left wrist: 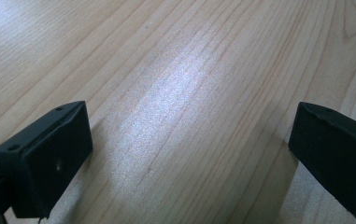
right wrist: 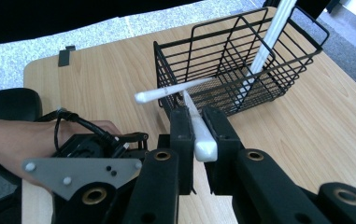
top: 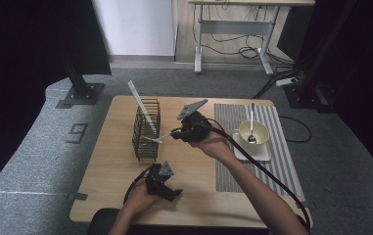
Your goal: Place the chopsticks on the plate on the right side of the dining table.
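While the high view shows the right gripper [top: 174, 133] beside the wire basket [top: 146, 129], its own view shows jaws clamped on a white chopstick [right wrist: 199, 128]; the left gripper [left wrist: 189, 154] gapes wide over bare table [left wrist: 175, 70].

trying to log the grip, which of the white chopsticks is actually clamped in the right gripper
The chopstick running back between the right gripper jaws. Another lies across the basket rim; a third chopstick stands upright inside, both untouched.

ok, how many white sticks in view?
3. A clamped stick between the fingers of the right gripper; a second stick poking out through the wire basket side; a leaning stick inside the basket, possibly two side by side.
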Demonstrator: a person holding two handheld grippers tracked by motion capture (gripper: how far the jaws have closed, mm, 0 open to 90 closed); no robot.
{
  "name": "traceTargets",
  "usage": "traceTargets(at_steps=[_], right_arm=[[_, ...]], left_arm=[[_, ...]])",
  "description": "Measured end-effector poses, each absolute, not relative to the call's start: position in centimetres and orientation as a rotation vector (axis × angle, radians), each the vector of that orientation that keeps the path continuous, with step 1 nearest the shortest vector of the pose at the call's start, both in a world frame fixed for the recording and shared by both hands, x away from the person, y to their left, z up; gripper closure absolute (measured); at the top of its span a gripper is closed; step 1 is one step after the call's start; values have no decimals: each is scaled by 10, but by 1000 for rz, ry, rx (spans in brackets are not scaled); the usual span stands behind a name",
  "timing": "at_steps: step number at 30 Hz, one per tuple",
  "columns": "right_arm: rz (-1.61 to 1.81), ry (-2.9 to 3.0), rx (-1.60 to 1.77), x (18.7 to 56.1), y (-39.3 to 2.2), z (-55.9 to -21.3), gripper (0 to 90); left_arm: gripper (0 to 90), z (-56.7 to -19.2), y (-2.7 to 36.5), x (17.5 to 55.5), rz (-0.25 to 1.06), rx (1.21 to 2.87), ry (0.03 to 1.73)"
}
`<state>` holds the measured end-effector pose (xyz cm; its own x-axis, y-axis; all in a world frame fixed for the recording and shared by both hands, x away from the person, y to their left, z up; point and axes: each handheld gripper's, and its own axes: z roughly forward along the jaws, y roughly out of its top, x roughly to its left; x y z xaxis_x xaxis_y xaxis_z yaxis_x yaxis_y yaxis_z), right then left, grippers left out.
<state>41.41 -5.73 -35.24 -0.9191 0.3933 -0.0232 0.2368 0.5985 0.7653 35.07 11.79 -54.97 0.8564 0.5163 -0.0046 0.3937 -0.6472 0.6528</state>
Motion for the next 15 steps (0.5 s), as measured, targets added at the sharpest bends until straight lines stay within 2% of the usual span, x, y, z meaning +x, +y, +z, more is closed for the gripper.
traceTargets(at_steps=[15], right_arm=[[1292,2607,565,409,-92,-337,821]], left_arm=[[0,-550,118,351,239,2355,657]])
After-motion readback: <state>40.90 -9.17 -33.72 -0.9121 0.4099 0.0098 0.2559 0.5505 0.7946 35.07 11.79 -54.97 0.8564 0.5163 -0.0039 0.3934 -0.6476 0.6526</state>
